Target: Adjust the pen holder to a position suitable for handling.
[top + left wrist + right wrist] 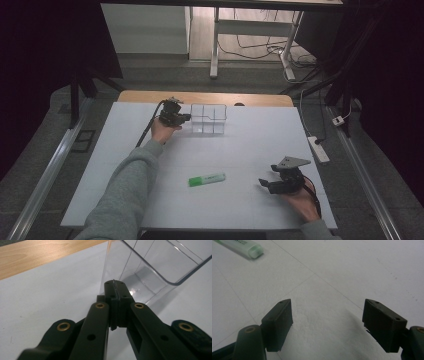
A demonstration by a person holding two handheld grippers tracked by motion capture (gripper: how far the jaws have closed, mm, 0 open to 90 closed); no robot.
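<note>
1. Two forearms in grey sleeves enter from the bottom edge of the high view, nearest to us, each hand holding one set of tongs.
2. At the left, we see the left tongs [186,118] closed on the wall of the clear container [208,119]; in the left gripper view the jaws are pressed together with the thin transparent edge pinched between them.
3. We count one clear container, with several compartments, standing at the far side of the bench, just beside the left hand.
4. We count one green highlighter [207,179], lying flat near the front middle of the bench, well apart from the container.
5. At the right, the right tongs [267,182] are open, jaws spread wide and gripping nothing, low over bare surface; the highlighter lies near them, to their left.
6. We see a white sheet covering the bench [260,140], with a strip of wood along its far edge.
7. Beyond, we see a grey floor, a white table frame, cables and one power strip [318,149] at the right.
</note>
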